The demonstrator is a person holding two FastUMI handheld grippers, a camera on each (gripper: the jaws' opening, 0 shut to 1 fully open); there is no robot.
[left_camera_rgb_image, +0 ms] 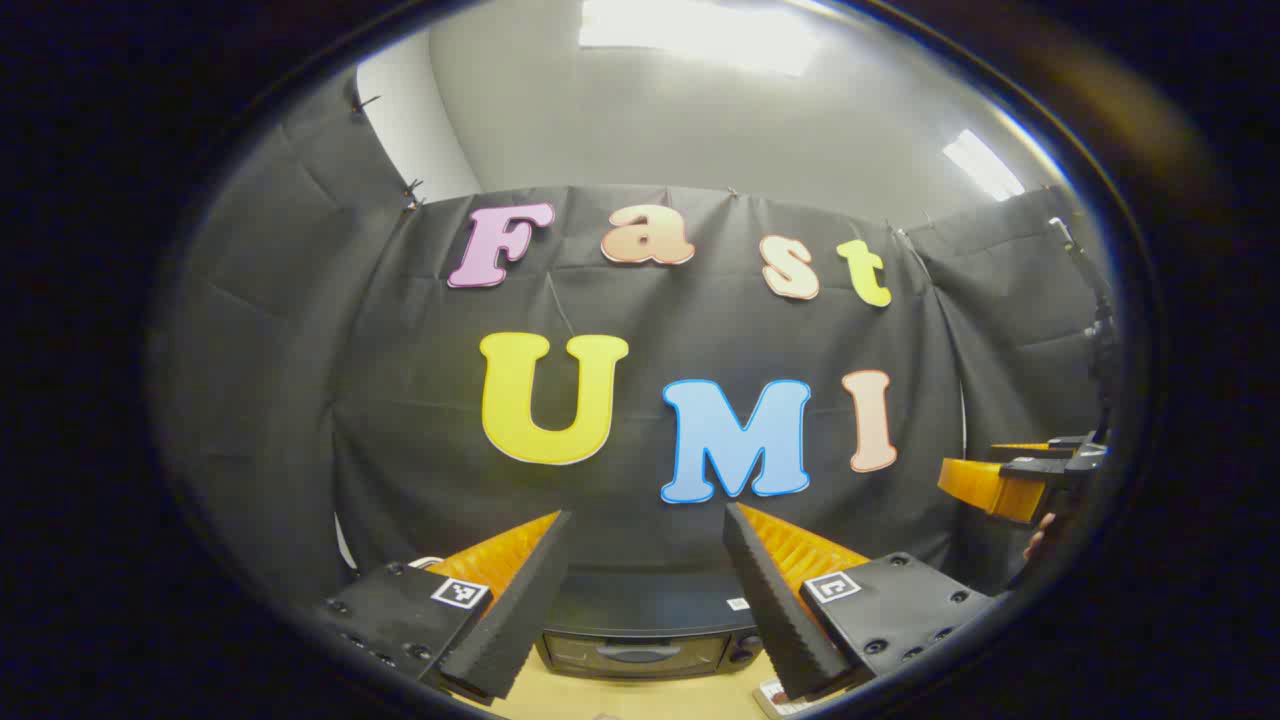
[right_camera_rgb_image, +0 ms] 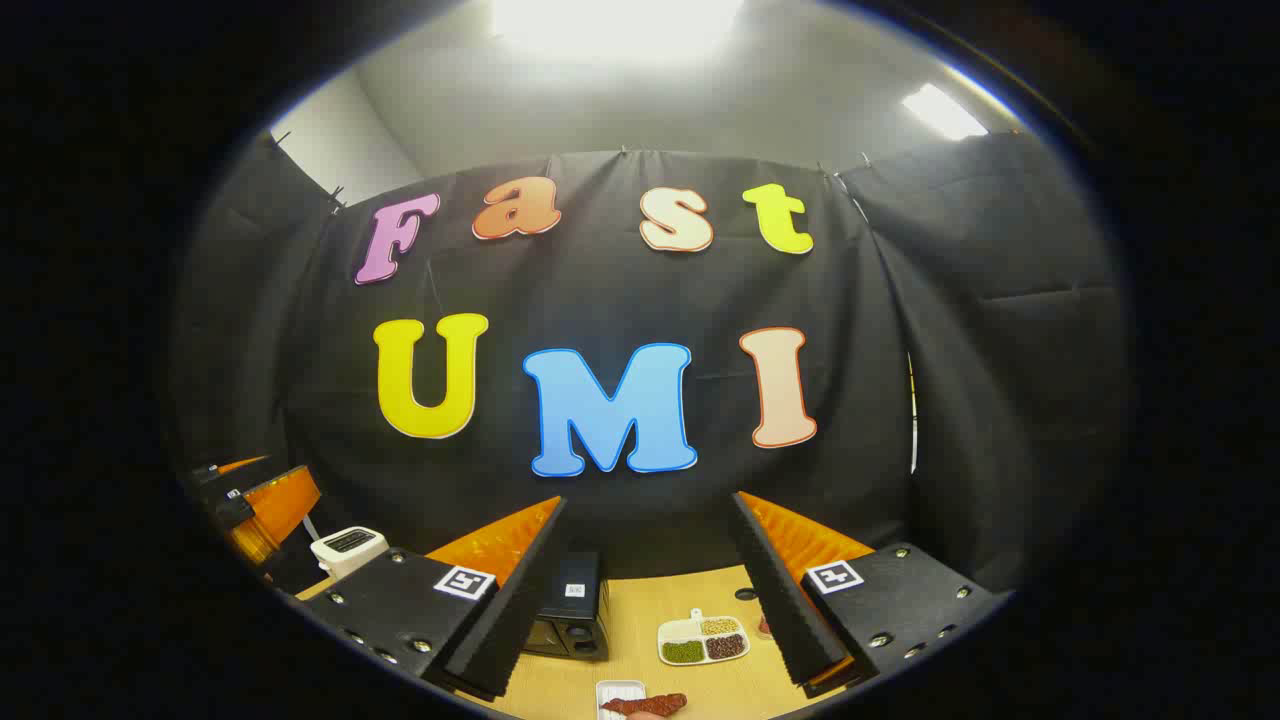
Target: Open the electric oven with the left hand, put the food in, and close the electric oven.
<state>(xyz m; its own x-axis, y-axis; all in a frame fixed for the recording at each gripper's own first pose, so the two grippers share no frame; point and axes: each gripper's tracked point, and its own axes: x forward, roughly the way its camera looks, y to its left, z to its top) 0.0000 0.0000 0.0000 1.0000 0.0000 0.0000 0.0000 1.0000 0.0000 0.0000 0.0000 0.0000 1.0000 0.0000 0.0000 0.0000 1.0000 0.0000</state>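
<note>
Black cloth backs my wooden worktop [right_camera_rgb_image: 690,590]. Below and ahead of my left hand-held gripper [left_camera_rgb_image: 645,600], jaws spread and empty, sits the closed electric oven [left_camera_rgb_image: 640,640]. My right hand-held gripper [right_camera_rgb_image: 650,600] gapes above the food [right_camera_rgb_image: 645,704].

light wooden table [right_camera_rgb_image: 650,600] | black electric oven [right_camera_rgb_image: 572,610], white toaster [right_camera_rgb_image: 348,547], white divided dish [right_camera_rgb_image: 703,640], small white tray [right_camera_rgb_image: 620,692] holding reddish-brown food [right_camera_rgb_image: 645,704]
</note>
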